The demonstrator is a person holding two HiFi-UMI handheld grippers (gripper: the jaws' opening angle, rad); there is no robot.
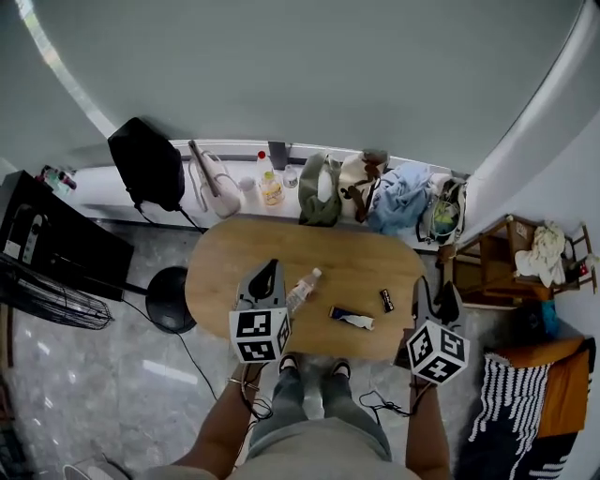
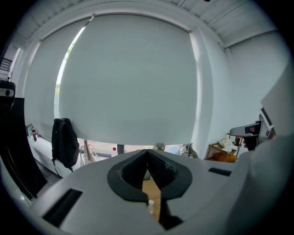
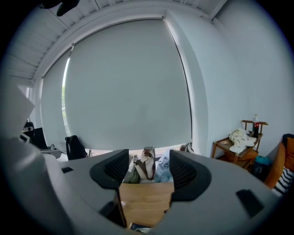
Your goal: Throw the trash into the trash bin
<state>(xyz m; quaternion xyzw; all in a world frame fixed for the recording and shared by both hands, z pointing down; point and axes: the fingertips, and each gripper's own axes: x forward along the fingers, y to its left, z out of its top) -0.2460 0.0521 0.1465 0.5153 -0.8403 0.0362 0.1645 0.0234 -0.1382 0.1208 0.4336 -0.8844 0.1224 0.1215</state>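
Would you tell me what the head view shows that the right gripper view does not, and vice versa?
Only the head view shows the person's jeans-clad legs and the round black object on the floor. Only the right gripper view shows the slatted ceiling and the ribbed pads of the right tool. Both show the oval wooden table and black backpack.

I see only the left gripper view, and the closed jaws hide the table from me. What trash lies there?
Observer: A clear plastic bottle lies on the oval wooden table, just right of the left gripper.
Operator: Is there more?
Observer: A blue-and-white wrapper lies near the table's front edge.
Operator: Is the right gripper holding something?
Observer: No, the right gripper stands open and empty.
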